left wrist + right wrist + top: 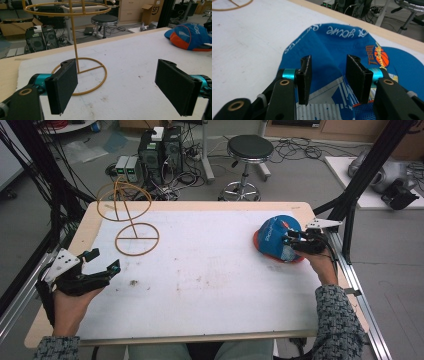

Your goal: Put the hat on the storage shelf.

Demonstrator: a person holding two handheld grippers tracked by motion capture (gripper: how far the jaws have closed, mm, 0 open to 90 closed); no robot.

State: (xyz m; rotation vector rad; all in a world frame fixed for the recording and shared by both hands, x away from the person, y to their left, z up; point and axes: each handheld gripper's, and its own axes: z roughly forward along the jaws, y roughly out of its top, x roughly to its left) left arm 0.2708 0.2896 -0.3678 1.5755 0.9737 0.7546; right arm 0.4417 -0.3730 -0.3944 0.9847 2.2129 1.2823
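Note:
A blue cap [274, 237] with an orange brim and white lettering lies at the far right of the white table cover [200, 280]. My right gripper [292, 240] is down over the cap's near side. In the right gripper view its jaws [328, 77] stand partly closed, with a raised fold of the cap [332, 47] in the gap and no pad visibly pressing on it. Held just above the table's left edge, my left gripper [106, 260] is wide open with nothing between its jaws [117, 85]. The cap [191, 35] lies far off from it.
A yellow wire stand [131, 217] with a ring base and a ring top stands at the table's far left, straight ahead of the left gripper [75, 50]. Behind the table are a stool [249, 150] and computer cases [160, 150]. A black frame post [350, 195] rises at the right edge.

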